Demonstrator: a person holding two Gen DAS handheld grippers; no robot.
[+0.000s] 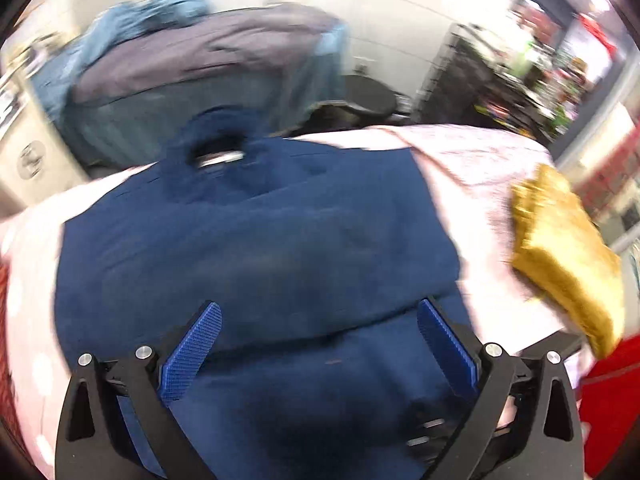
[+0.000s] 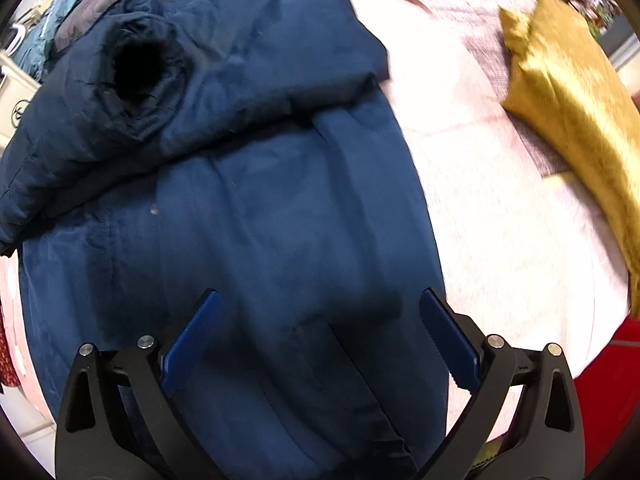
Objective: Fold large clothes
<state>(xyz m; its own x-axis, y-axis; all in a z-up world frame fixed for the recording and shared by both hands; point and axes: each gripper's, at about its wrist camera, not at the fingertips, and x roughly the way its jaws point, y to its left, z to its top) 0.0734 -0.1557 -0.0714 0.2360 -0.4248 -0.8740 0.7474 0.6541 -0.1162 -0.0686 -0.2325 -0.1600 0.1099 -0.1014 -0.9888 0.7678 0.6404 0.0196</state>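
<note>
A large navy blue padded jacket (image 1: 256, 248) lies spread on a pale pink bed cover (image 1: 480, 160), its collar opening at the far end. My left gripper (image 1: 320, 312) hangs above the jacket's near part, jaws wide open, nothing between the blue pads. In the right wrist view the same jacket (image 2: 248, 220) has a sleeve folded across its upper part, the dark cuff opening at upper left. My right gripper (image 2: 320, 300) stands open over the jacket's lower body near its right edge, pointing down, with nothing gripped. The bed cover (image 2: 500, 220) shows to the right.
A gold satin cushion (image 1: 568, 260) (image 2: 572, 112) lies on the bed at the right. Beyond the bed's far edge hangs a heap of blue and grey garments (image 1: 200, 52). A red surface (image 2: 612, 380) borders the bed at the lower right. Shelves with goods stand at the back right.
</note>
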